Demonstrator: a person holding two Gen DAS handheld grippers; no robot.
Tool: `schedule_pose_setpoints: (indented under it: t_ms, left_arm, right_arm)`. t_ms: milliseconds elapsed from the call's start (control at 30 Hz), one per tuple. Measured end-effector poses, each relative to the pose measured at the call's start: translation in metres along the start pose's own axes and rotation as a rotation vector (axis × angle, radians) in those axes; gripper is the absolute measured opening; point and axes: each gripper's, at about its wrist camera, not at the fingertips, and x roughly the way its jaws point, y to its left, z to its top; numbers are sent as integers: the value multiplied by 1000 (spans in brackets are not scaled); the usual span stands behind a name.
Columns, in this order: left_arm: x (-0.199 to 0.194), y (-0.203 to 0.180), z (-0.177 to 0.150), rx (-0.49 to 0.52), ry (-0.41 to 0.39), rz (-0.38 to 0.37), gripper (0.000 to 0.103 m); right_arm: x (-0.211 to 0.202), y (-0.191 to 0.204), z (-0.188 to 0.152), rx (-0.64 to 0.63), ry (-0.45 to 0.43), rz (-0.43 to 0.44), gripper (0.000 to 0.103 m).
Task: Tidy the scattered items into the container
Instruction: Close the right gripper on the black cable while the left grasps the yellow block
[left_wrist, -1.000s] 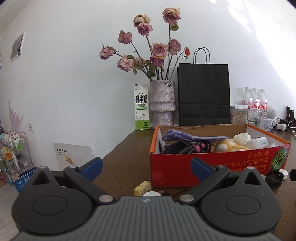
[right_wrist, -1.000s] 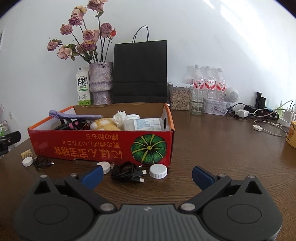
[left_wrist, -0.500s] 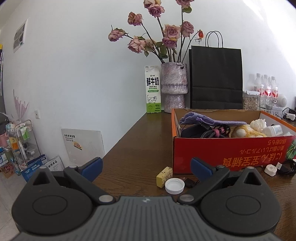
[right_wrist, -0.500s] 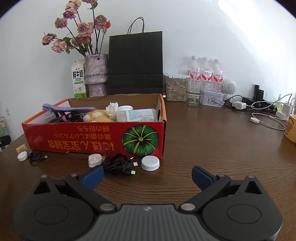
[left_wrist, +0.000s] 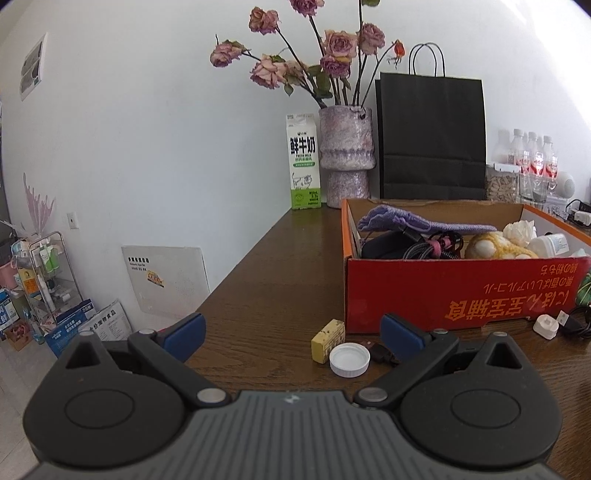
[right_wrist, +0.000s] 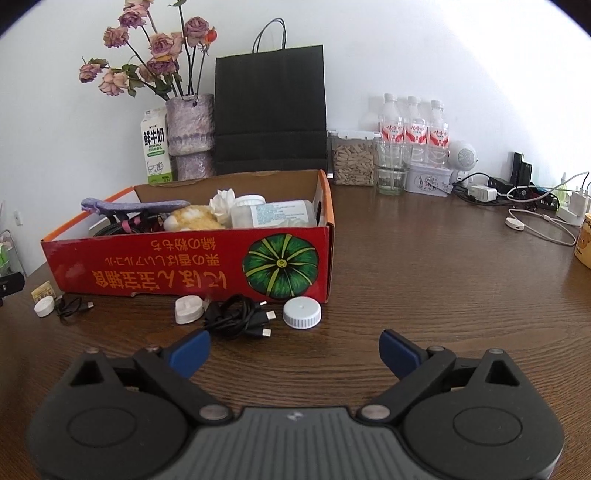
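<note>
Right gripper (right_wrist: 294, 347): blue-padded jaws wide, closing slightly, nothing between them. Just ahead of the fingertips, a white ribbed plastic screw cap (right_wrist: 302, 313); beside it toward the left finger, a tangled black USB cable (right_wrist: 240, 317) and a small white plug (right_wrist: 189, 309), all against the red cardboard box with the pumpkin print (right_wrist: 184, 264). Cap likely light, rigid, slippery: best pinched across the ribbed rim. Cable limp, best taken at the bundle's middle. Left gripper (left_wrist: 291, 338): jaws apart, empty; near the right fingertip, another white cap (left_wrist: 349, 359) and a yellow block (left_wrist: 328, 336).
</note>
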Motion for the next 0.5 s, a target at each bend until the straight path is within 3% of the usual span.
schedule_pose_setpoints:
  t_ms: [200, 267, 400, 500]
  left_arm:
    - [11, -3, 1, 20, 63, -30, 93]
    - [14, -5, 1, 27, 64, -46, 87]
    - [22, -9, 6, 39, 56, -53, 86]
    - [33, -11, 9, 33, 83, -67, 79]
  right_arm:
    - [3, 3, 1, -6, -4, 12, 93]
    - [3, 10, 2, -41, -19, 24, 92]
    - [10, 27, 7, -99, -31, 40, 87]
    - [18, 36, 12, -117, -24, 41, 86]
